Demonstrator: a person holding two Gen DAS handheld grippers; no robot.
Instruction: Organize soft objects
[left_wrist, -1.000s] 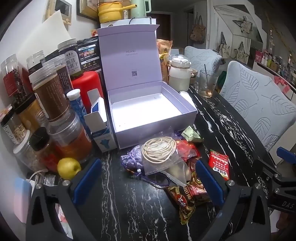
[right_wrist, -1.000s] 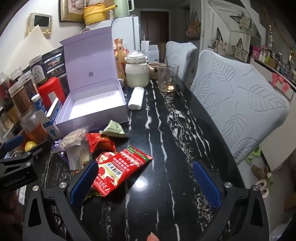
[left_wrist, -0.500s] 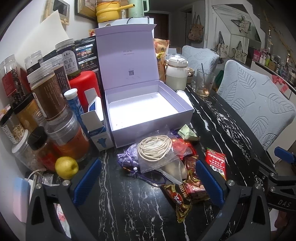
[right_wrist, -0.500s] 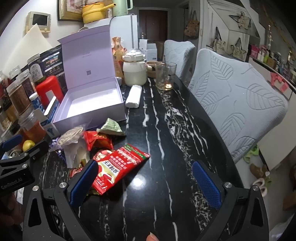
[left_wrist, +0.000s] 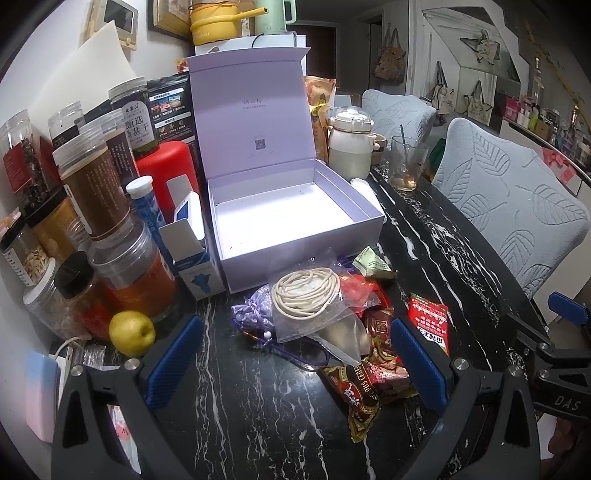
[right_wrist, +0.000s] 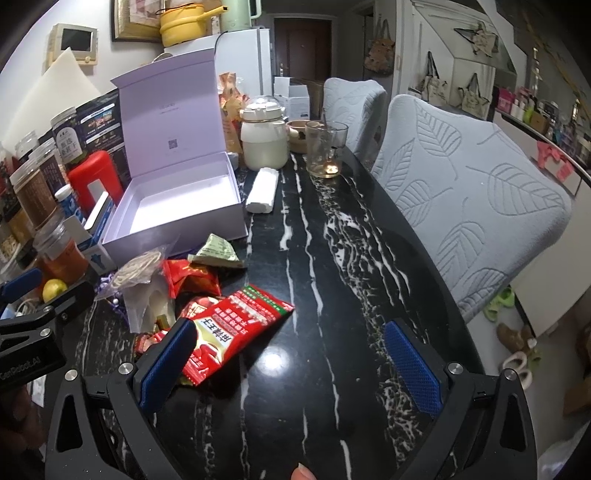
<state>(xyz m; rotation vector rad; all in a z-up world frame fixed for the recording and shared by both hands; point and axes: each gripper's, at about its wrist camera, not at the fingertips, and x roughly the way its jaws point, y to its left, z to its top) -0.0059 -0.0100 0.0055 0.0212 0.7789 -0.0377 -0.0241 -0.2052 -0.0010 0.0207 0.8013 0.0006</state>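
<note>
We see the left gripper (left_wrist: 295, 354) with its jaws wide apart above the pile of soft packets (left_wrist: 354, 325), grasping nothing. The right gripper (right_wrist: 291, 358) is released too (its left finger touches the red packet (right_wrist: 236, 325)), and the lilac box (left_wrist: 295, 218) stands open just behind the pile on the black marble table (right_wrist: 332, 258)

Your left gripper (left_wrist: 295, 354) is spread wide above the black marble table (left_wrist: 236, 406), holding nothing. Beyond the fingertips a clear bag of coiled cord (left_wrist: 306, 295) tops the snack packets; past it sits the open lilac box (left_wrist: 284, 218).
</note>
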